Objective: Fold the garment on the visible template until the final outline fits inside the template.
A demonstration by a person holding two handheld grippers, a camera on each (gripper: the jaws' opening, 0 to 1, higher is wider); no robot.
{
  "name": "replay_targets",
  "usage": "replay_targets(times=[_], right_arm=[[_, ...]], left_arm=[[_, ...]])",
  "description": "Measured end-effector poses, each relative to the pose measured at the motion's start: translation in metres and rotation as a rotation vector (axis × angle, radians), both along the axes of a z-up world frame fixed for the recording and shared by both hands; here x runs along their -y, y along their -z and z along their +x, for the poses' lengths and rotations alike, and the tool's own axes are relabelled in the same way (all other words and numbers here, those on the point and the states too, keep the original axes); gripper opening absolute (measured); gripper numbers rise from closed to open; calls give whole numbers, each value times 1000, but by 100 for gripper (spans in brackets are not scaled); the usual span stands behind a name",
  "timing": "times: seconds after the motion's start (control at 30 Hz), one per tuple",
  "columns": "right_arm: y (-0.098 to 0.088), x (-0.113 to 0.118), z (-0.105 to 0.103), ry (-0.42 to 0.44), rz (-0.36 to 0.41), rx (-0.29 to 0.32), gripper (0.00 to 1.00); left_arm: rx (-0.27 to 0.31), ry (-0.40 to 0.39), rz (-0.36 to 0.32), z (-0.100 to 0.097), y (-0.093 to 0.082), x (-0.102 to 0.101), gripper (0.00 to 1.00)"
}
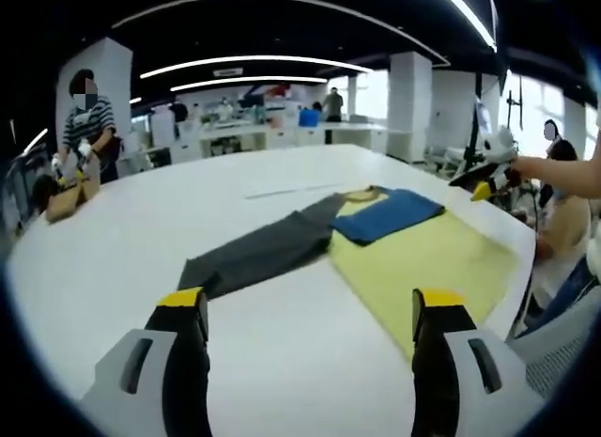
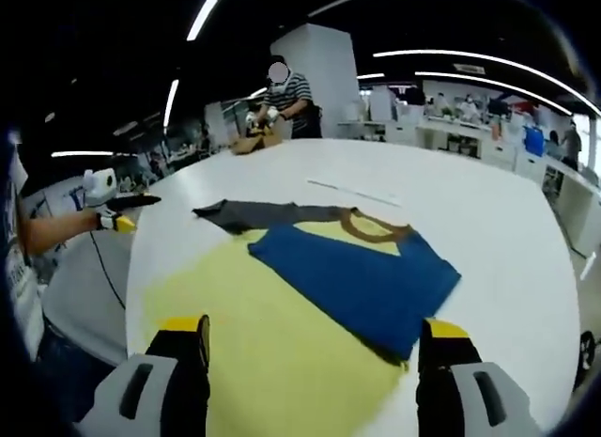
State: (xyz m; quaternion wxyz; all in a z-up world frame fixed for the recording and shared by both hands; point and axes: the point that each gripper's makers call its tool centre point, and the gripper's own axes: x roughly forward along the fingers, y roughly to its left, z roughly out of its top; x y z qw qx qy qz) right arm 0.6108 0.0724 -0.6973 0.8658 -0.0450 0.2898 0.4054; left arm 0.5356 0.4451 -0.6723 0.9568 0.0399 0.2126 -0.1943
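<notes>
A long-sleeved garment lies flat on the white table (image 1: 113,268). Its yellow body (image 1: 423,258) is spread out, its grey sleeve (image 1: 263,249) stretches to one side, and its blue sleeve (image 1: 390,214) is folded across the chest below the tan collar (image 1: 362,193). My left gripper (image 1: 310,305) hovers open over bare table in front of the grey sleeve. In the right gripper view, my right gripper (image 2: 312,329) is open above the yellow body (image 2: 272,343), near the blue sleeve (image 2: 362,282). The grey sleeve (image 2: 268,213) lies beyond. A thin pale line (image 2: 352,191) marks the table behind the collar (image 2: 376,226).
A person in a striped shirt (image 1: 86,127) works at a cardboard box (image 1: 66,197) on the table's far end. The right gripper (image 1: 484,181) is held out at the table's right edge (image 1: 521,268). Desks and columns stand behind.
</notes>
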Motion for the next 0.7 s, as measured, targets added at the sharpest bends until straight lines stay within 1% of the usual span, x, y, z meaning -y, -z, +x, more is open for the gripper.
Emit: replay_targets(times=[0.13, 0.4, 0.53, 0.7], right_arm=[[-9, -10, -11, -37, 15, 8, 96], [-19, -21, -28, -80, 26, 20, 96], [-20, -23, -33, -85, 19, 20, 95], [-23, -23, -38, -80, 20, 22, 94]], left_arm=[[11, -22, 8, 9, -2, -9, 81], [18, -55, 32, 30, 0, -26, 72], [23, -69, 59, 41, 2, -35, 67], [10, -86, 83, 56, 12, -49, 58]])
